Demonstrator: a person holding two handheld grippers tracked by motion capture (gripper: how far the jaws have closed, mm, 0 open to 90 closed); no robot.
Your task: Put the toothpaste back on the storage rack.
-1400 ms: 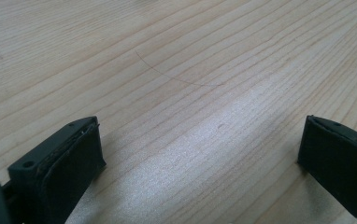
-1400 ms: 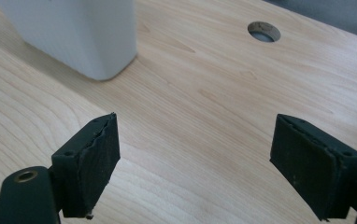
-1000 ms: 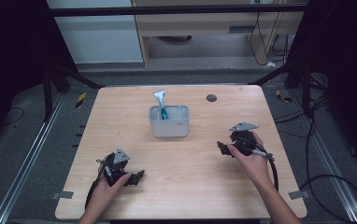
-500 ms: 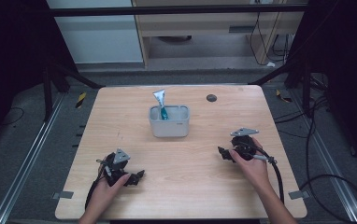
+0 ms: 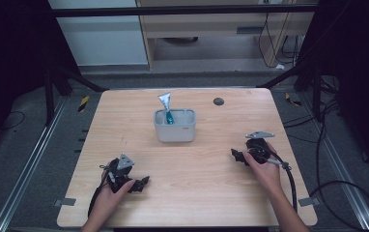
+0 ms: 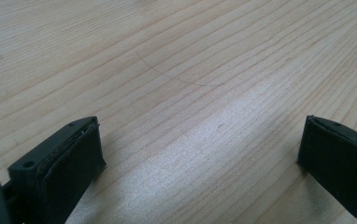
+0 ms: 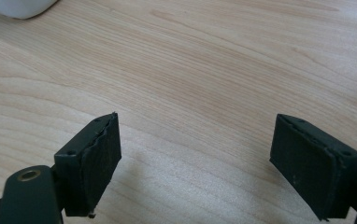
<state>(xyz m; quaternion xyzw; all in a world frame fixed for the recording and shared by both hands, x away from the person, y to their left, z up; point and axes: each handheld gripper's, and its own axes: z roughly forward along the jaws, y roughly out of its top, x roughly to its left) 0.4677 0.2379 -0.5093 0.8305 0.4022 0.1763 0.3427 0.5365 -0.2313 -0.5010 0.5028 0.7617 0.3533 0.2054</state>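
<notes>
Wood bench (image 5: 124, 121) mid-frame, grey holder (image 5: 175, 126) w/ blue-tipped tube (image 5: 166, 107) already in it at upper centre; left gripper (image 5: 142, 181) lower left & right gripper (image 5: 235, 155) lower right, both w/ fingers wide, empty, so work looks about done.

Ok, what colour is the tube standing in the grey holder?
The tube is white or pale with a teal lower end, standing in the holder; the high view shows it best.
</notes>
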